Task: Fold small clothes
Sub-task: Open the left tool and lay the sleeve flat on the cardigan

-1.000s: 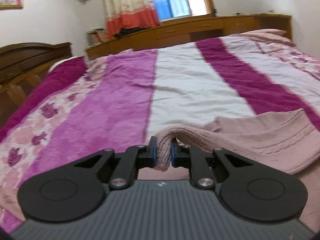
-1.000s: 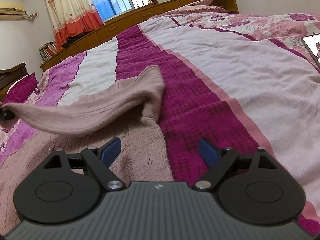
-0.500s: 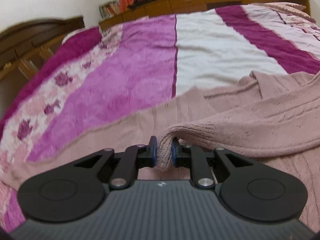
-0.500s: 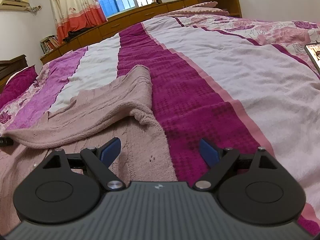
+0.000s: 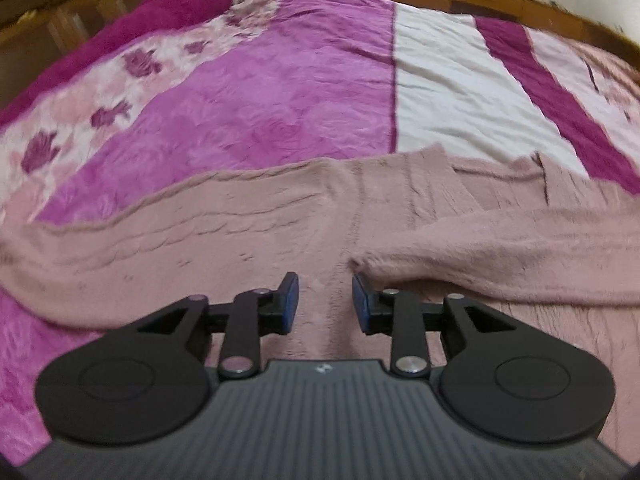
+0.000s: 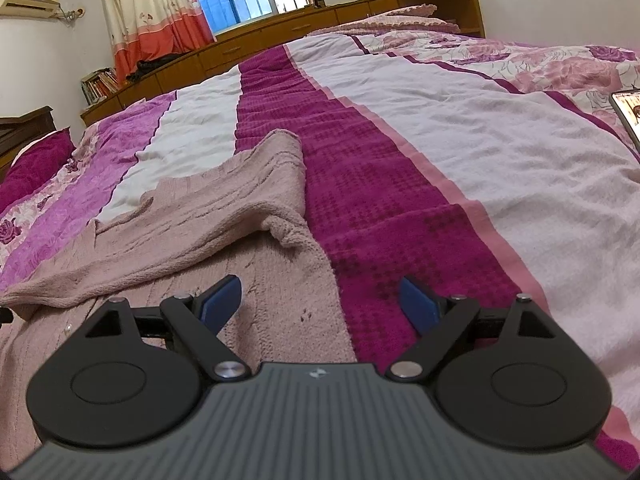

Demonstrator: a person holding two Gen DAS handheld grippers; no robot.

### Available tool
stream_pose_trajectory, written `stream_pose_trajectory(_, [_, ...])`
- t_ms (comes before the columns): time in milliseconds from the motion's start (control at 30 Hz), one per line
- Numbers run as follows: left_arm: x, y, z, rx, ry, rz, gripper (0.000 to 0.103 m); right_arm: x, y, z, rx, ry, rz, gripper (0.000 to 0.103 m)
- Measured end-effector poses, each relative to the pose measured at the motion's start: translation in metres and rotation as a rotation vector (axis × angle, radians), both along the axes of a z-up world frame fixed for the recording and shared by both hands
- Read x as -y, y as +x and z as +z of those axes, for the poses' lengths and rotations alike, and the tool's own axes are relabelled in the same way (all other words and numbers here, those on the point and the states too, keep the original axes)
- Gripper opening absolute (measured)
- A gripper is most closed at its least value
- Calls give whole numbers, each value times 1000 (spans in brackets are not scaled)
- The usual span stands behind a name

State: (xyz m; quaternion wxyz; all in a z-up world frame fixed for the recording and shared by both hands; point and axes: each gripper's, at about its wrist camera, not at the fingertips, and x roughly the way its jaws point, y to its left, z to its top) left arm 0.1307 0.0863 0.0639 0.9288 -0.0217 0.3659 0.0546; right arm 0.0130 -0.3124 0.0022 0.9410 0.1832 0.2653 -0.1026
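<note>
A dusty pink knit sweater lies spread on the bed. One sleeve is folded across its body, with the cuff just in front of my left gripper. The left gripper is open and empty, low over the sweater. In the right wrist view the sweater lies left of centre with the folded sleeve running to the left. My right gripper is open wide and empty, over the sweater's right edge.
The bedspread has magenta, white and floral pink stripes. A wooden headboard stands at the far left, low wooden cabinets under the window. A phone lies at the bed's right edge.
My left gripper carried the sleeve cuff down across the sweater body, opened and let it go. The sleeve now lies flat. The right gripper stayed open and hardly moved.
</note>
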Motion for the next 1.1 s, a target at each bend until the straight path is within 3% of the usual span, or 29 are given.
stream_pose_trajectory(233, [-13,4,3,17,-138,43,32,0,0,0,-1,-6,-1,91])
stream_pose_trajectory(400, [-7,19,-6,-5,-164,43,32,-1,0,0,-3,-15,-1,91])
stream_pose_trajectory(500, [-12,26,-12,-23,-256,55,32,-1,0,-1,-6,-19,1,91])
stream_pose_trajectory(633, [-25,22,-12,12,-433,59,32,-2,1,-1,-10,-26,1,91])
stream_pose_trajectory(833, [-19,26,-9,-7,-411,-6,32,-11,14,14,-4,-95,30,91])
stream_pose_trajectory(1000, [-18,29,-26,-77,-467,65,32,-18,33,23,4,-159,72,91])
stream_pose_trajectory(1100, [-18,24,-32,-61,-507,86,32,-19,42,13,-27,-173,74,91])
